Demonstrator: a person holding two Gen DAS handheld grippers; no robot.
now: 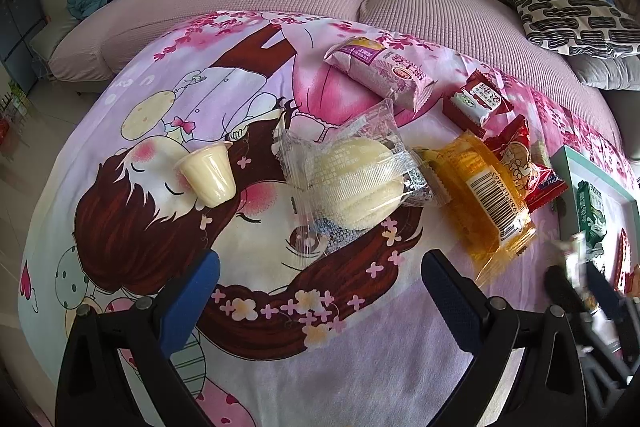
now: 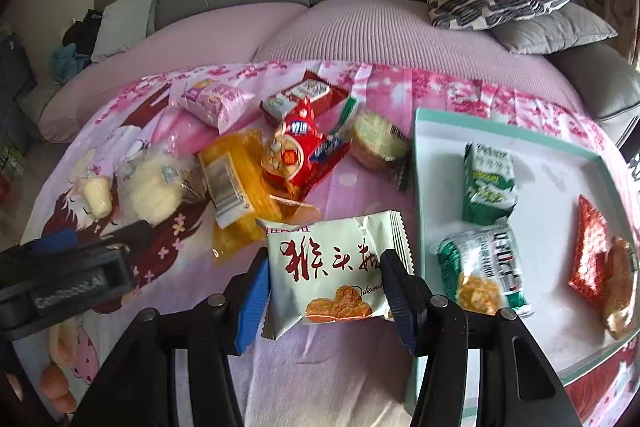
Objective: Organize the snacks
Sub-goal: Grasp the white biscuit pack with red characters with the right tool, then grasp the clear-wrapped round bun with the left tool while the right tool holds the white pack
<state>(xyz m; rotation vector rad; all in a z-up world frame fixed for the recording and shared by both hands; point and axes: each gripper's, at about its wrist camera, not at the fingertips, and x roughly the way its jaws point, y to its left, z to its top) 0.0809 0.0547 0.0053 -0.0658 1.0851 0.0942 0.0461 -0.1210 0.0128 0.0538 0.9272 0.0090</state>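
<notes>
Right tool (image 2: 326, 281) pinches my white biscuit packet (image 2: 334, 267) by its sides, long axis crosswise, over the blanket's near edge. Just right lies the teal tray (image 2: 418, 187), its near-left corner bare. Left tool (image 1: 320, 281) hangs spread over the bun bag (image 1: 352, 179).

the right gripper (image 2: 325, 283) pinches a white snack packet (image 2: 334, 267) between its two pads, above the pink cartoon blanket (image 2: 340, 367). beside it, the teal-rimmed tray (image 2: 418, 163) holds two green packets (image 2: 488, 183) and a red packet (image 2: 592, 255).
</notes>
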